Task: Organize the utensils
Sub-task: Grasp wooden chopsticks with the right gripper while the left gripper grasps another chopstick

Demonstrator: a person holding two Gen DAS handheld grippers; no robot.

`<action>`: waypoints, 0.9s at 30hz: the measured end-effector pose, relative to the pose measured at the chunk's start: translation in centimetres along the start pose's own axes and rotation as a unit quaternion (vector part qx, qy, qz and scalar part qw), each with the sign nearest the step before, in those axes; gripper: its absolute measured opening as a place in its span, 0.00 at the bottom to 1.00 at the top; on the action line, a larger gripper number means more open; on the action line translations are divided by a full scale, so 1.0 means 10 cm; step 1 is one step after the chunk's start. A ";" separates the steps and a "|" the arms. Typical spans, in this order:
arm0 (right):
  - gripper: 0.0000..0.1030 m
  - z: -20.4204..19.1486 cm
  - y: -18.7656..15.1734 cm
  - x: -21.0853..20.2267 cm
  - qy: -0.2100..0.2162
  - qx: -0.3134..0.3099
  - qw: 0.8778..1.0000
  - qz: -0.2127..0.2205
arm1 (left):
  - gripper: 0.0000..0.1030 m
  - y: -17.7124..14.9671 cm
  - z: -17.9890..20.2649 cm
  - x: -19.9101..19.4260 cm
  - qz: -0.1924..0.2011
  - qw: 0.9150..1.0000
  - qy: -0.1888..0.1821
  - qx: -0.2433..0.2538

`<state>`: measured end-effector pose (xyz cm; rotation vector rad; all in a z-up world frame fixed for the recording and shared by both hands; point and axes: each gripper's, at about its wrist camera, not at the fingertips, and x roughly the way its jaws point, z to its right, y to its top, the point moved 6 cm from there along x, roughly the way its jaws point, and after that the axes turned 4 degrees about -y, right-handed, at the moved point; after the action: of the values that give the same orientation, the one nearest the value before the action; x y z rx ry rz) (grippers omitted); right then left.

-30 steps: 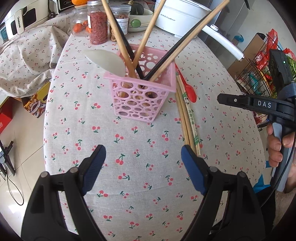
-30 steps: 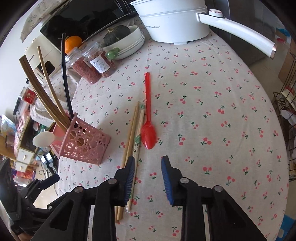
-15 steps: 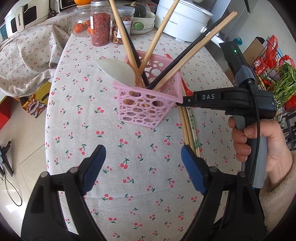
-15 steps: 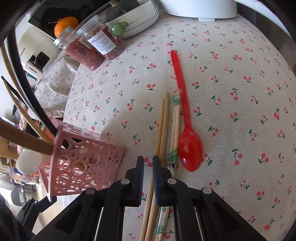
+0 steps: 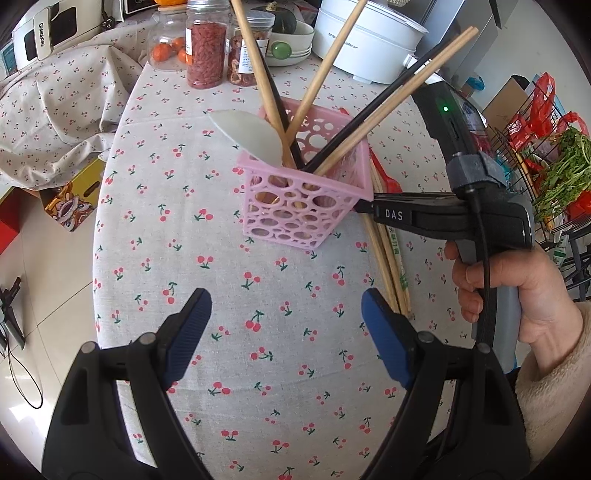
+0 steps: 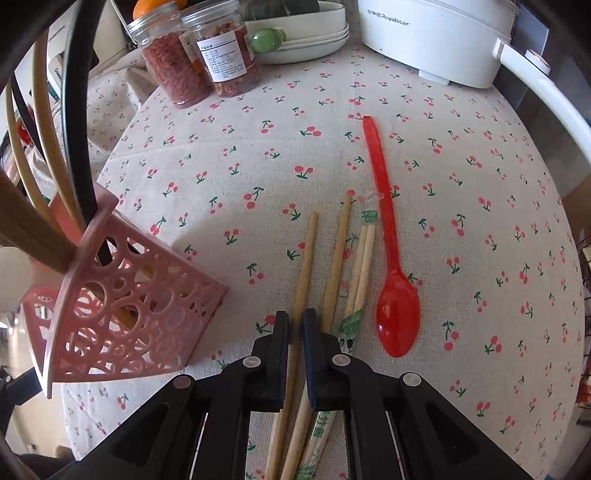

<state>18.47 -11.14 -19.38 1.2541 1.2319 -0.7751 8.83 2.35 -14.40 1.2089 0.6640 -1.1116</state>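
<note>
- I am holding my left hand-held gripper [image 5: 284,321] wide apart above the worktop [image 5: 221,280], its blue pads [image 5: 186,332] gripping nothing.
- My right hand-held gripper [image 6: 295,325] is sitting low over the loose wooden chopstick [image 6: 306,258], its jaws narrowed to a slim gap with that stick lying between them; I cannot tell whether the pads are actually pressing on it.
- A second bare chopstick [image 6: 338,258] is lying just beside the first, and a paper-wrapped pair of chopsticks [image 6: 360,273] is lying next to that.
- The red plastic spoon [image 6: 391,280] is lying flat on the cloth beside the wrapped pair, its bowl toward me and its handle pointing away.
- The pink perforated basket [image 5: 303,203] is standing on the worktop just beside the loose sticks, to their left in the right wrist view.
- Inside the basket, several wooden chopsticks [image 5: 325,48] and black chopsticks [image 5: 369,114] are leaning outward, and a white spoon [image 5: 247,134] is poking over its rim.
- At the far edge of the worktop I am seeing two jars [image 6: 195,51], a stack of white bowls [image 6: 306,40] and a white electric pot [image 6: 436,33].
</note>
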 end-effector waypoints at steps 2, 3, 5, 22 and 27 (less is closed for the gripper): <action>0.06 0.09 -0.06 -0.03 0.051 0.033 0.998 -0.019 | 0.81 -0.01 0.05 -0.01 0.002 1.000 -0.004 0.004; 0.06 0.15 -0.09 -0.09 0.070 0.046 0.996 -0.018 | 0.81 -0.01 0.08 -0.02 0.003 1.000 -0.006 0.009; 0.06 0.27 -0.14 -0.26 0.104 0.067 0.992 -0.009 | 0.81 -0.01 0.16 -0.03 0.010 1.000 -0.006 0.020; 0.06 1.29 -0.65 -1.49 0.170 0.141 0.969 0.106 | 0.14 0.26 0.98 0.63 0.077 0.995 0.011 0.061; 0.06 1.39 -0.65 -1.53 0.177 0.146 0.967 0.112 | 0.13 0.35 0.96 0.97 0.076 0.996 0.025 0.025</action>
<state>12.32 -28.69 -8.19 1.8006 1.2565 -0.5943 14.11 -9.90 -18.95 1.3119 0.5752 -0.9787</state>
